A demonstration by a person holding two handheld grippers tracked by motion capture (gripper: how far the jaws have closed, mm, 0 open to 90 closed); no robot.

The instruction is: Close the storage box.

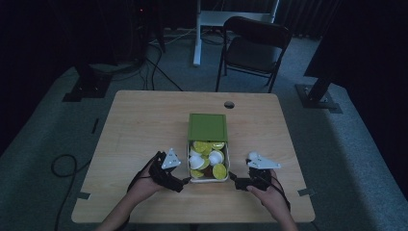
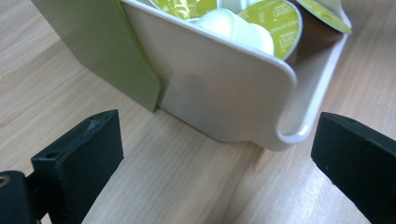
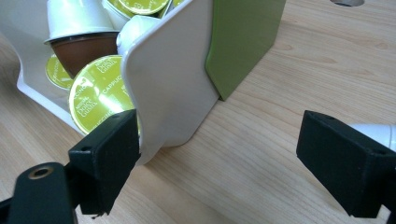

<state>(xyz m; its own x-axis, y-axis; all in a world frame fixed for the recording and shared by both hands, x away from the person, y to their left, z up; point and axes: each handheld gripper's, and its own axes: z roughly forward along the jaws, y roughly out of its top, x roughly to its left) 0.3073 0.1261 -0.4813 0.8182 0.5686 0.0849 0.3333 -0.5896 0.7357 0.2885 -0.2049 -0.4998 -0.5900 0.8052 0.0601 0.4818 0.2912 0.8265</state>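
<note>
The white capsule drawer (image 1: 209, 179) is slid partway out of its green box (image 1: 208, 126) toward the person, so the coffee capsules (image 1: 212, 158) lie exposed for picking. It sits between both grippers. The left gripper (image 1: 182, 182) is held w/ jaws apart, drawer's front corner just ahead and to its right, prob. to steady it. The right gripper (image 1: 234, 179) is also spread, nothing clamped, the drawer's side wall by one jaw. One loose white capsule (image 3: 378, 134) is seen behind its other jaw.
</note>
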